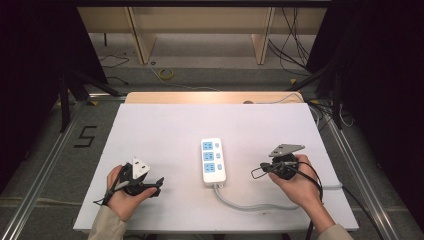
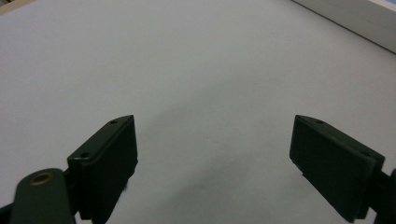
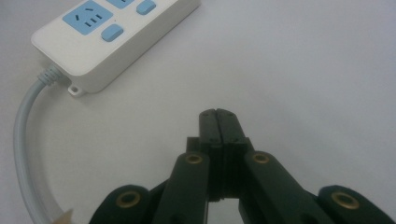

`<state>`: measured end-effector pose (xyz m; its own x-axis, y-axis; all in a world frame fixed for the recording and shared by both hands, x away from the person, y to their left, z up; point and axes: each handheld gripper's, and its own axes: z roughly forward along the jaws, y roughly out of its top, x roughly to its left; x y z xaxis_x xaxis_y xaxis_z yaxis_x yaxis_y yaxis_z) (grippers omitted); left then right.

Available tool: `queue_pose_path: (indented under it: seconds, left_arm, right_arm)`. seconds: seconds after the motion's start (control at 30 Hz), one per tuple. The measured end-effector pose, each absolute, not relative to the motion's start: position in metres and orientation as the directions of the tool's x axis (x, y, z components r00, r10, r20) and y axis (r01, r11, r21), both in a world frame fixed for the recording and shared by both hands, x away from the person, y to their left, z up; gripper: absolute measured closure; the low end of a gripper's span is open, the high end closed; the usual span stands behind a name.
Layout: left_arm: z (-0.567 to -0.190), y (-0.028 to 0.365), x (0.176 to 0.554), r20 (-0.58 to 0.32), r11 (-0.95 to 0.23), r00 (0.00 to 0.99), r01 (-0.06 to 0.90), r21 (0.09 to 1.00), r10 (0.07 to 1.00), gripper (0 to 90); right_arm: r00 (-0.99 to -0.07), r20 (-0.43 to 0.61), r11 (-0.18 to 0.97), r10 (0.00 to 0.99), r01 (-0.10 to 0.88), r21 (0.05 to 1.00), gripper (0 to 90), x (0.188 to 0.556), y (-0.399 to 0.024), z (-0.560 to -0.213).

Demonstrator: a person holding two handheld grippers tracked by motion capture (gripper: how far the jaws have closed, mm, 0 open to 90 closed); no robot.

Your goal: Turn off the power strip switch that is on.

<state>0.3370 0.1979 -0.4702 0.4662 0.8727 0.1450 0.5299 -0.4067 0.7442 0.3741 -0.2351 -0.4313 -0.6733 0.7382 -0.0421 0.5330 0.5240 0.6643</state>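
Surface: a white surface (image 1: 165, 125), bare over most of its area, with open room on the left half and along the far edge.
Power strip: a white power strip (image 1: 213, 161) with blue sockets lies flat near the middle, slightly toward the near edge, its long side running away from the person.
Cord: a grey cord (image 1: 250, 205) leaves the strip's near end and curves right along the near part of the surface toward the right hand.
Left tool: the left tool (image 1: 159, 186) rests low near the near-left corner, jaws spread wide with nothing between them, pointing toward the strip across bare surface.
Right tool: the right tool (image 1: 256, 173) sits right of the strip, near it but apart, jaws pressed together and empty.
In the way: the cord lies just near of the right tool; nothing lies between the left tool and the strip.
Beyond the edges: floor, dark stands and loose cables around the surface.
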Motion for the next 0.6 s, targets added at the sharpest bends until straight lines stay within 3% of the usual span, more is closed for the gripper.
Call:
queue_pose_path:
  seconds: [0.6]
  left_arm:
    - [-0.47, 0.197, 0.337, 0.15, -0.412, 0.468, 0.527, 0.743, 0.871, 14.9]
  right_arm:
    - [-0.689, -0.048, 0.545, 0.723, 0.527, 0.652, 90.0, 0.386, -0.219, -0.429]
